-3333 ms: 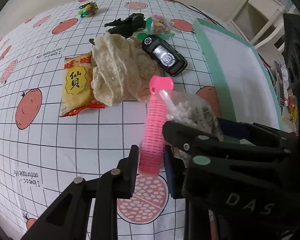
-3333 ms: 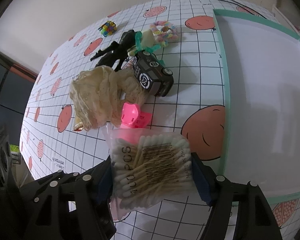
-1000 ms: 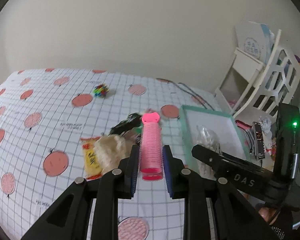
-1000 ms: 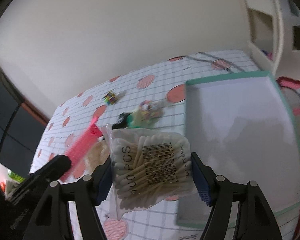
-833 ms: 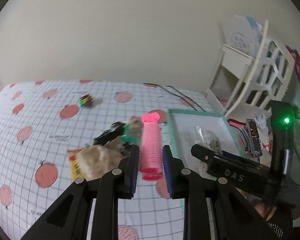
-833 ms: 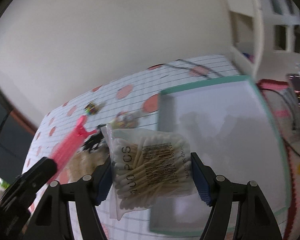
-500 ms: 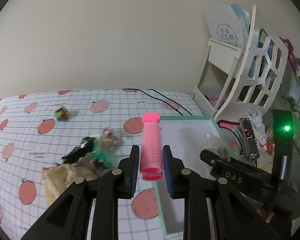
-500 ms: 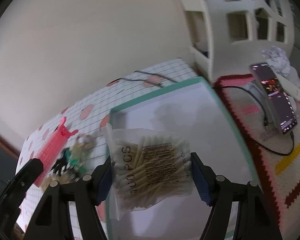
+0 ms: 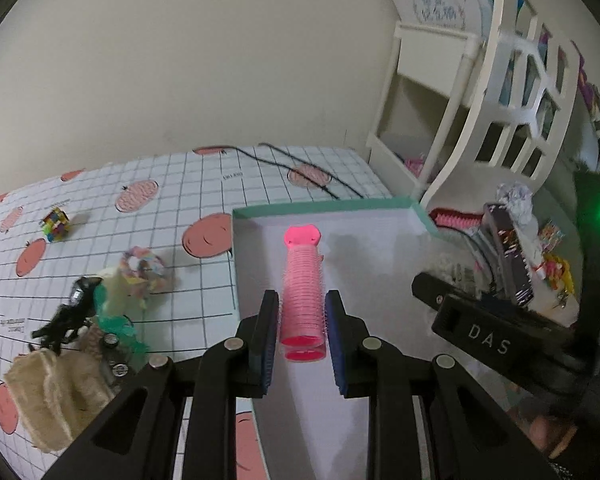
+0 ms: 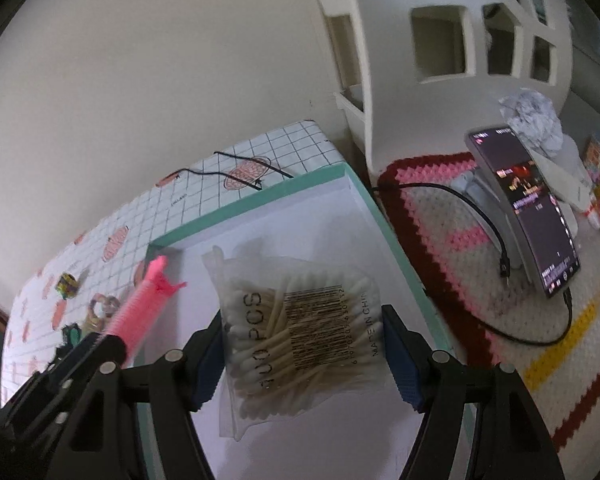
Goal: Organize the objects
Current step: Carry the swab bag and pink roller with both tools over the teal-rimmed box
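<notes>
left wrist: looks down along fingers, close over tray (image 9: 324, 204) | right wrist: same, from right | shared: tray

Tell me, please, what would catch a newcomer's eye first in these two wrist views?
Most striking is the bright pink hair roller, clamped in the left gripper and held above the white tray with the teal rim. Beside it, the right gripper grips a clear bag of cotton swabs over the same tray. Off to the right, a lit phone leans on a crocheted mat.
</notes>
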